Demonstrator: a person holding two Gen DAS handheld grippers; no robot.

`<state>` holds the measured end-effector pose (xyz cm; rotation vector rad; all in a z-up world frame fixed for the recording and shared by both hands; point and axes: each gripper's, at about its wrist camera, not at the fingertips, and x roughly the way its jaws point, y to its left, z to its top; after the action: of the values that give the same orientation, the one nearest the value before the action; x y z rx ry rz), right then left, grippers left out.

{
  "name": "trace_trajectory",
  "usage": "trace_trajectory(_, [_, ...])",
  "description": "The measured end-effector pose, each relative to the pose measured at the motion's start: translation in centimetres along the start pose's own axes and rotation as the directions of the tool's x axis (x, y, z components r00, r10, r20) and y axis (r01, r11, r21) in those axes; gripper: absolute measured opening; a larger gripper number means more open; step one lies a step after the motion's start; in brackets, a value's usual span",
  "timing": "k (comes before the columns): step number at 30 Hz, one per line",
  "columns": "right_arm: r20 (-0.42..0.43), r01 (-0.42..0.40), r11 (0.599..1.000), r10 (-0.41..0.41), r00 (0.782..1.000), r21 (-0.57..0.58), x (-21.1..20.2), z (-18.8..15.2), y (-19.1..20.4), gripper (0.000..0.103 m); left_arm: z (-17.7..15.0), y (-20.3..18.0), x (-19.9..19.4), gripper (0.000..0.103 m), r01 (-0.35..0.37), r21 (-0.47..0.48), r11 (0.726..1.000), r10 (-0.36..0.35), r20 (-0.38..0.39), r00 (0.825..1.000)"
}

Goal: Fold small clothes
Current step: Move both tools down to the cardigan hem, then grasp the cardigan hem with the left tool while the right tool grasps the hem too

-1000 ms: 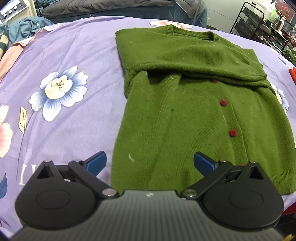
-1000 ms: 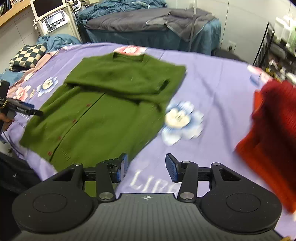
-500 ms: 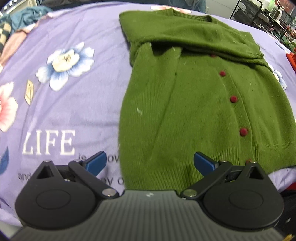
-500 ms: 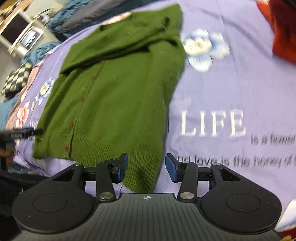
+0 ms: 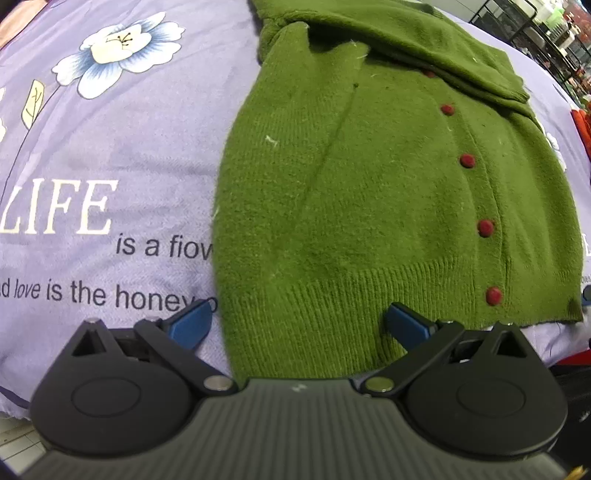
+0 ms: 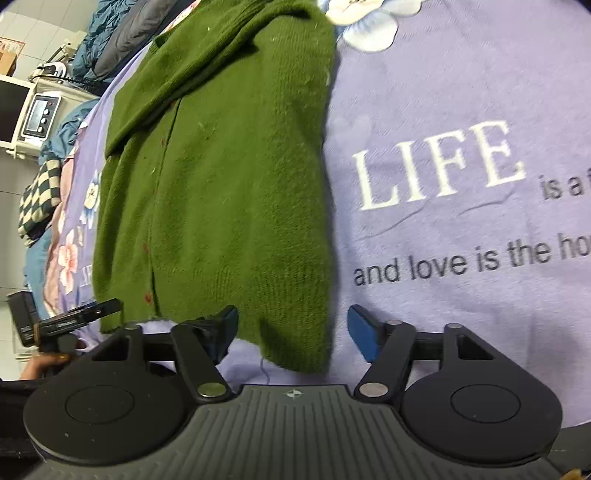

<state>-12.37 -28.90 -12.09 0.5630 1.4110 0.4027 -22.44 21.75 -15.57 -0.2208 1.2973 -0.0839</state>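
Observation:
A green knit cardigan (image 5: 369,192) with dark red buttons lies flat on the purple flowered sheet (image 5: 92,166), its sleeves folded across the chest. My left gripper (image 5: 299,325) stands open over the left corner of the ribbed hem, with the knit between its blue pads but not pinched. In the right wrist view the same cardigan (image 6: 229,177) shows. My right gripper (image 6: 291,330) hovers over the hem's right corner and its jaws are opening wide, the corner lying between them untouched. The left gripper (image 6: 70,321) shows at the far hem end.
The sheet (image 6: 461,184) carries printed words and flowers. The bed's near edge lies just under both grippers. A red garment (image 5: 583,125) sits at the far right. A wire rack (image 5: 535,33), a monitor cart (image 6: 33,114) and a checked cushion (image 6: 37,199) stand around the bed.
Both grippers have come down and in towards the cardigan's hem. The right gripper swung from the bare sheet onto the hem corner and its jaws widened.

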Motion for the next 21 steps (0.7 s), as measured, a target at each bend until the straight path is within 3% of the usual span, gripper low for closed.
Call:
trace_trajectory(8, [-0.013, -0.032, 0.997, 0.033, 0.999, 0.067, 0.4, 0.4, -1.0, 0.103, -0.4, -1.2, 0.1, 0.103, -0.040, 0.011, 0.999, 0.040, 0.012, 0.999])
trace_trajectory(10, [-0.016, -0.041, 0.996, 0.042, 0.999, 0.078, 0.4, 0.5, -1.1, 0.103, -0.3, -1.2, -0.2, 0.101, -0.002, -0.008, 1.000, 0.002, -0.002, 1.000])
trace_trajectory(12, [-0.020, -0.044, 0.996, 0.046, 0.999, 0.077, 0.4, 0.4, -0.9, 0.103, -0.4, -1.1, -0.5, 0.093, 0.025, -0.012, 1.000, -0.025, 0.004, 1.000])
trace_trajectory(14, [-0.022, -0.048, 0.996, 0.050, 0.999, 0.070, 0.4, 0.4, -0.9, 0.103, -0.7, -1.1, -0.9, 0.071, 0.012, 0.001, 1.000, -0.012, 0.006, 1.000])
trace_trajectory(15, [-0.024, -0.051, 0.996, 0.053, 0.998, 0.075, 0.5, 0.5, -0.8, 0.103, -0.7, -0.9, -1.2, 0.065, 0.008, 0.004, 1.000, -0.008, 0.004, 1.000])
trace_trajectory(17, [-0.030, -0.059, 0.994, 0.062, 0.998, 0.095, 0.4, 0.5, -1.1, 0.103, -0.6, -0.1, -1.6, 0.044, 0.041, -0.024, 0.999, -0.041, -0.008, 0.999])
trace_trajectory(19, [-0.030, -0.073, 0.989, 0.078, 0.997, 0.126, 0.5, 0.5, -1.3, 0.103, -0.4, 0.7, -1.7, 0.036, 0.113, -0.076, 0.991, -0.116, -0.031, 0.993])
trace_trajectory(21, [-0.030, -0.090, 0.984, 0.096, 0.995, 0.153, 0.3, 0.4, -1.7, 0.103, -0.3, 0.8, -1.4, 0.037, 0.124, -0.078, 0.989, -0.128, -0.046, 0.991])
